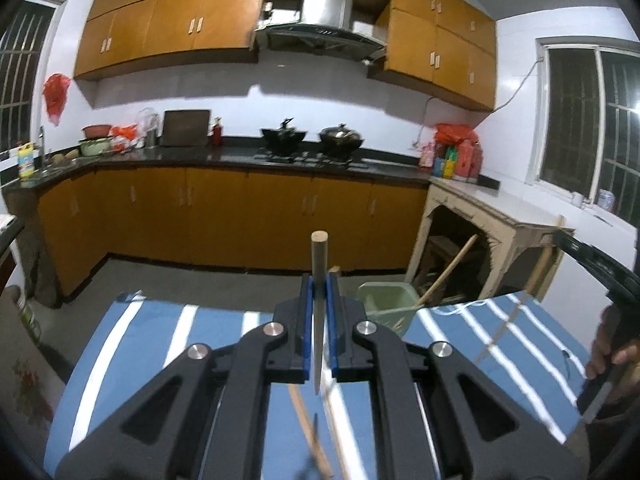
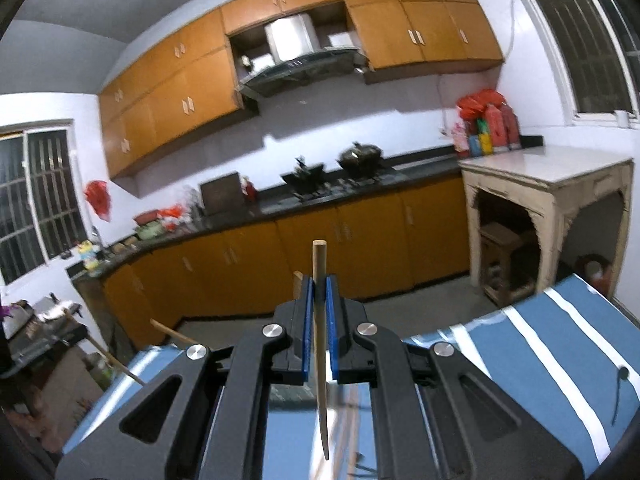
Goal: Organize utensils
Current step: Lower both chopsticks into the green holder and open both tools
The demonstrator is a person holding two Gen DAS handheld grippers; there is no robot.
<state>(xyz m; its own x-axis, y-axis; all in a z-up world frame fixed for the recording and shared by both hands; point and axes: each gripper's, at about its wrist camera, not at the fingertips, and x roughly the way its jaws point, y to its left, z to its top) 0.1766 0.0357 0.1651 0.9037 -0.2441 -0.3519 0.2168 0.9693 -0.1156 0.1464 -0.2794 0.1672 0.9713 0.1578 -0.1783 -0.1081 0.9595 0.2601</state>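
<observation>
The left gripper (image 1: 319, 280) is closed on a single chopstick (image 1: 319, 300), pinched between its two blue pads (image 1: 306, 320). The chopstick stands near upright in the left wrist view: its long axis runs from a blunt, round, pale wooden end above the fingertips down to a tapered point below the pads. The blunt end points up toward the kitchen cabinets; the thin end points down toward the blue tablecloth with white stripes (image 1: 160, 344). The shaft looks grey-brown and smooth, thicker at the top and narrowing steadily.

The right gripper (image 2: 319, 282) is likewise pressed together on a second chopstick (image 2: 320, 320), held between its blue pads (image 2: 307, 320). This one has the same attitude: near vertical in the right wrist view, flat round end up, sharp tip down, over the striped cloth (image 2: 560, 360). Its colour is light tan wood, darkening toward the tip.

Both chopsticks are clear of the table, each carried by its gripper above the cloth.

Further thin wooden sticks (image 1: 312, 440) lie blurred below the left gripper; their exact position cannot be told. A green bin (image 1: 386, 304) stands on the floor beyond the table edge. At the right border of the left wrist view a hand (image 1: 612, 356) grips the other tool's black body.
</observation>
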